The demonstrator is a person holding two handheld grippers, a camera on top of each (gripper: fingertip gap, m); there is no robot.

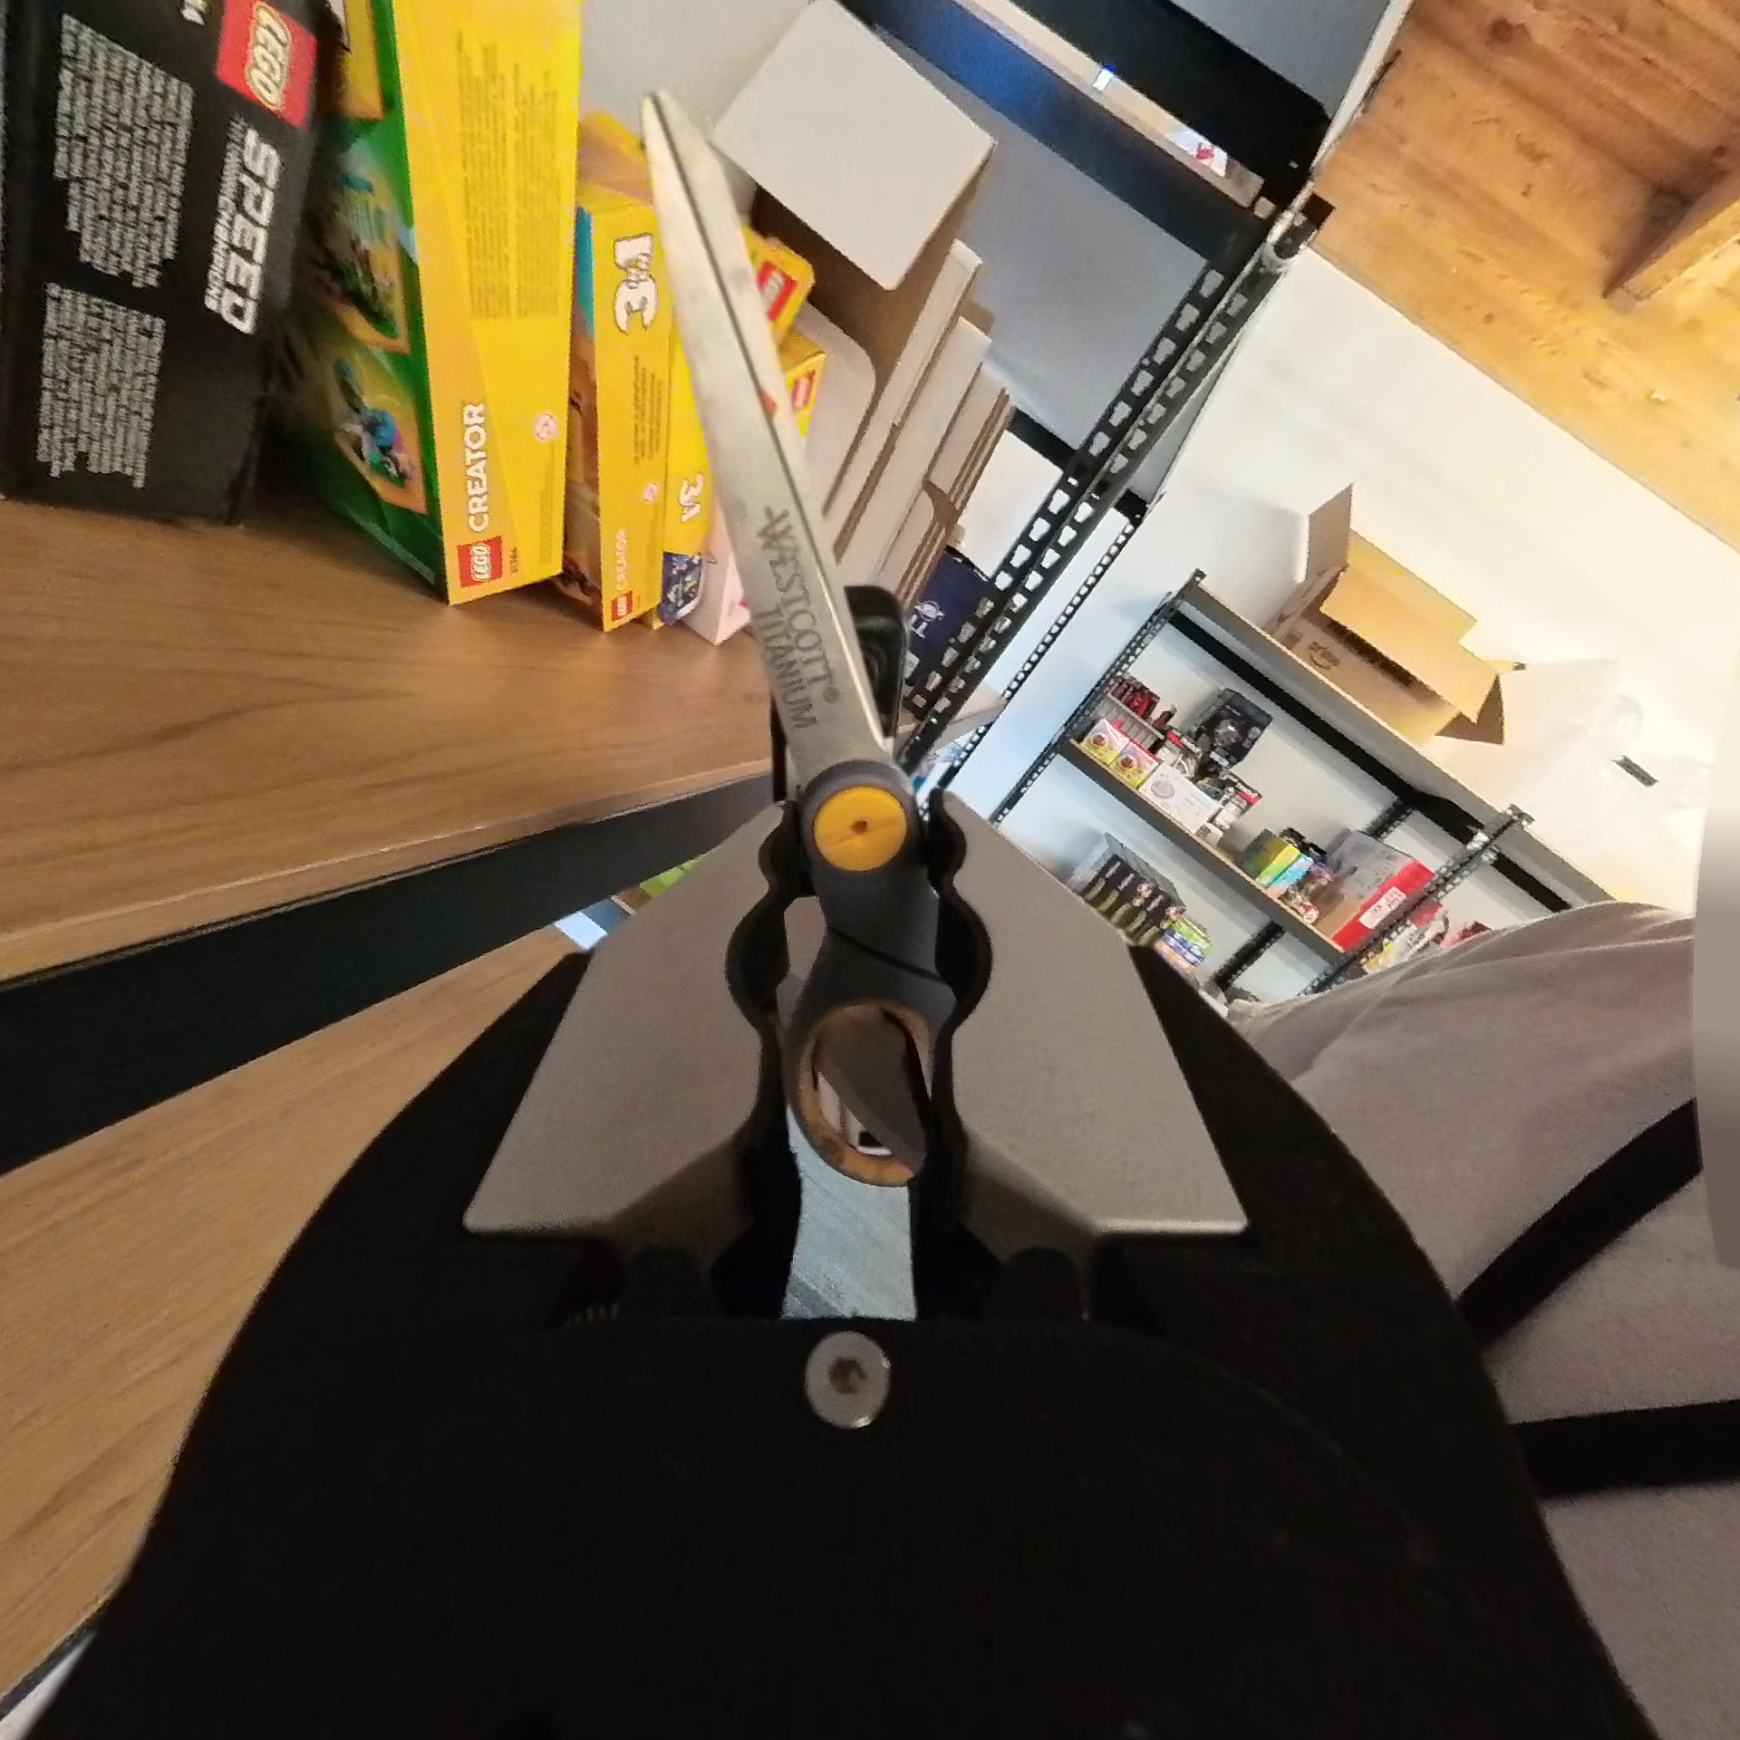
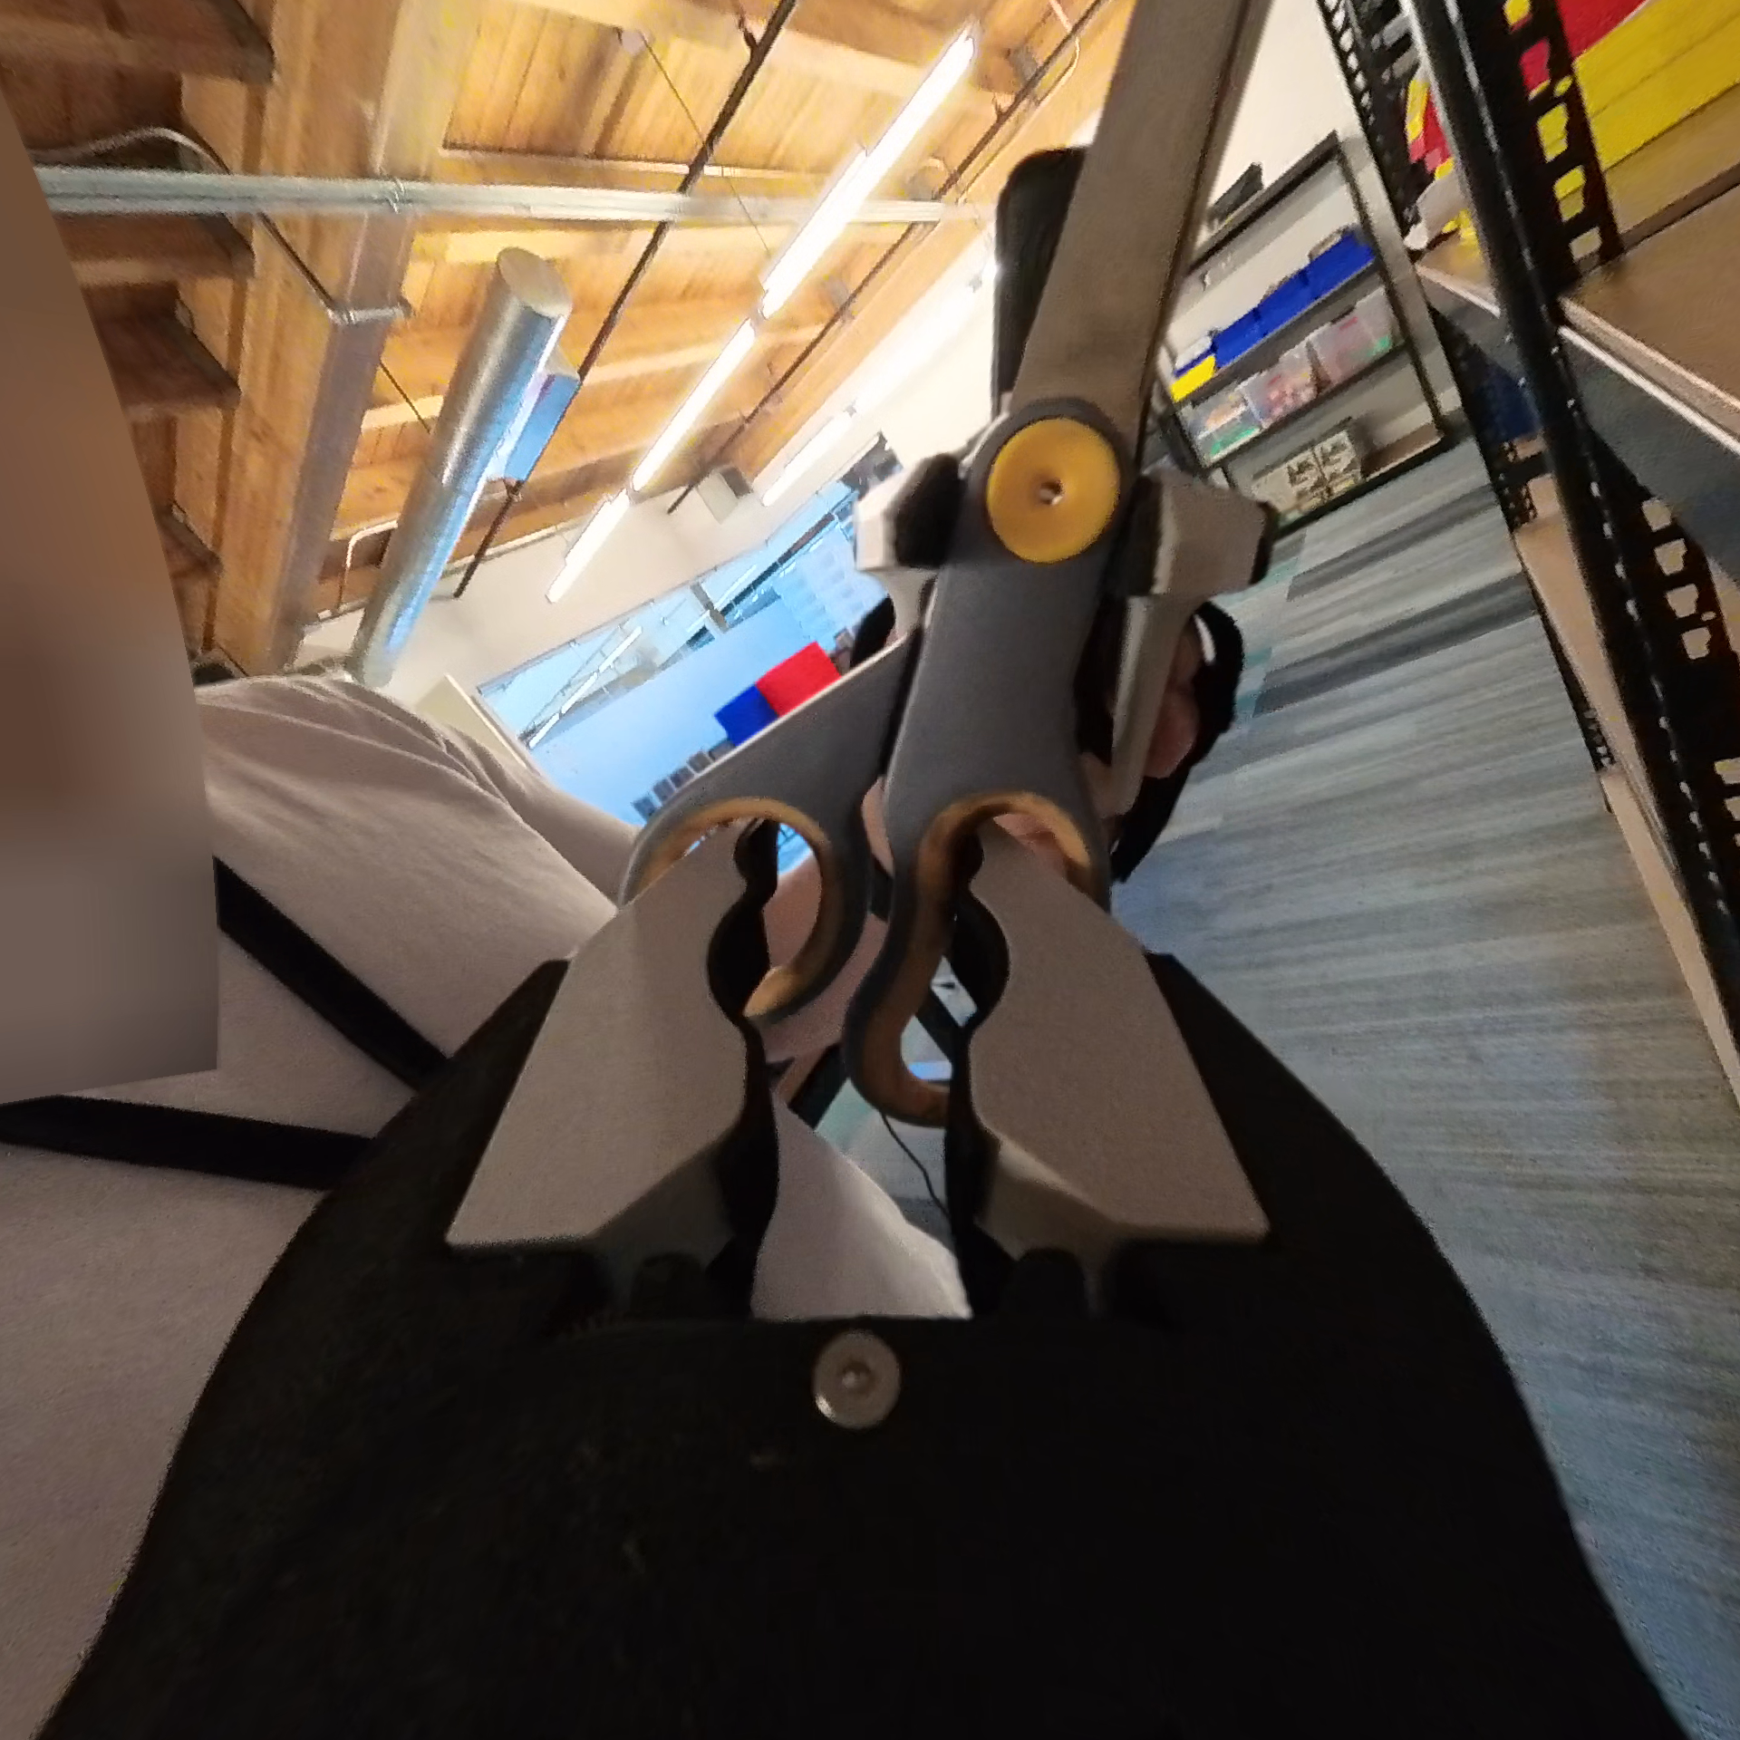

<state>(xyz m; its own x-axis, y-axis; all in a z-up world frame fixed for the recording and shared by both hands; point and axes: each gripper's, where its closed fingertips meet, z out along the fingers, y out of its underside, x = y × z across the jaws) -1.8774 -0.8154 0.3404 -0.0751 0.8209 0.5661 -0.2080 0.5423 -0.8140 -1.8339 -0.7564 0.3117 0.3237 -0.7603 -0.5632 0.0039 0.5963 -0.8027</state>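
Observation:
A pair of scissors (image 1: pixel 772 452) with grey handles, a yellow pivot cap and shut steel blades sits in my left gripper (image 1: pixel 859 829). The gripper is shut on it just below the pivot, and the blades point up and away. In the right wrist view the same scissors (image 2: pixel 998 678) hang in front of my right gripper (image 2: pixel 871 847). That gripper is open, with one fingertip (image 2: pixel 687 876) in the left handle loop and the other in the right loop. The left gripper (image 2: pixel 1064 527) shows farther off, clamped at the pivot.
A wooden shelf board (image 1: pixel 282 716) close on the left carries yellow toy boxes (image 1: pixel 490 330), a black box (image 1: pixel 141 264) and flat cardboard (image 1: pixel 894 311). Black metal racks (image 2: pixel 1601 471) stand to the right over carpet (image 2: pixel 1365 942). A person's grey clothing (image 1: pixel 1506 1083) is beside me. Across from one pair of fingers to the other is roughly 7 centimetres.

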